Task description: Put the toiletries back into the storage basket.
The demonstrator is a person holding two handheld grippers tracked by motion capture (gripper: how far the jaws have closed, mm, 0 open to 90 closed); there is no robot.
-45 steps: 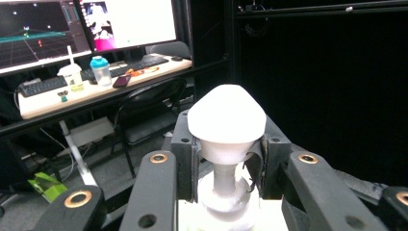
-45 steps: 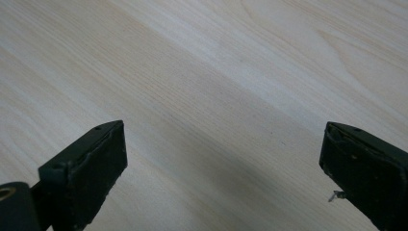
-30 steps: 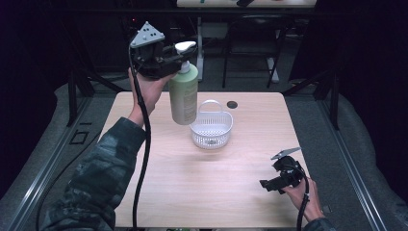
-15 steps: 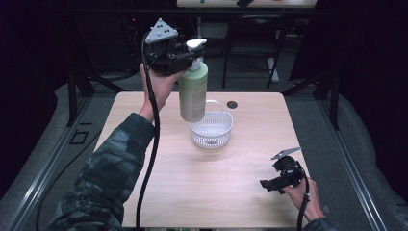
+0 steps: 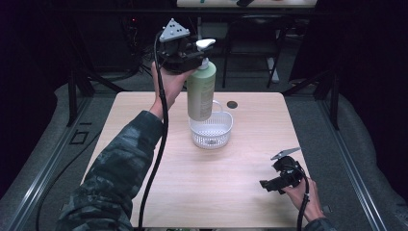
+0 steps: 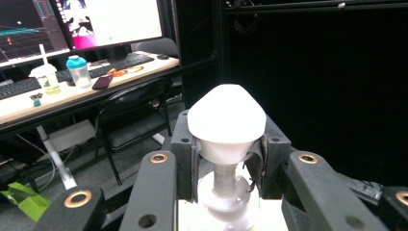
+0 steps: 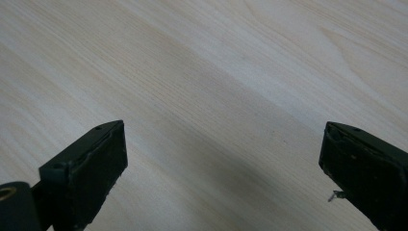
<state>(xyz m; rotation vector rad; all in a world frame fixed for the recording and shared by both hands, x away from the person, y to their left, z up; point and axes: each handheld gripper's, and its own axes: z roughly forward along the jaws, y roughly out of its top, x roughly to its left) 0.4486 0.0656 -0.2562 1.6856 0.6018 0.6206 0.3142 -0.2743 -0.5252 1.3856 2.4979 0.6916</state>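
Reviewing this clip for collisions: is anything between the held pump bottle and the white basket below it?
Nothing visible does. The left gripper clamps the neck of the green pump bottle and holds it upright in the air, its base just above the rim of the white basket, which looks empty. The small dark disc lies behind the basket, off to the side.

We are in a lab-like office: behind the black chair, a desk carries monitors and keyboards.
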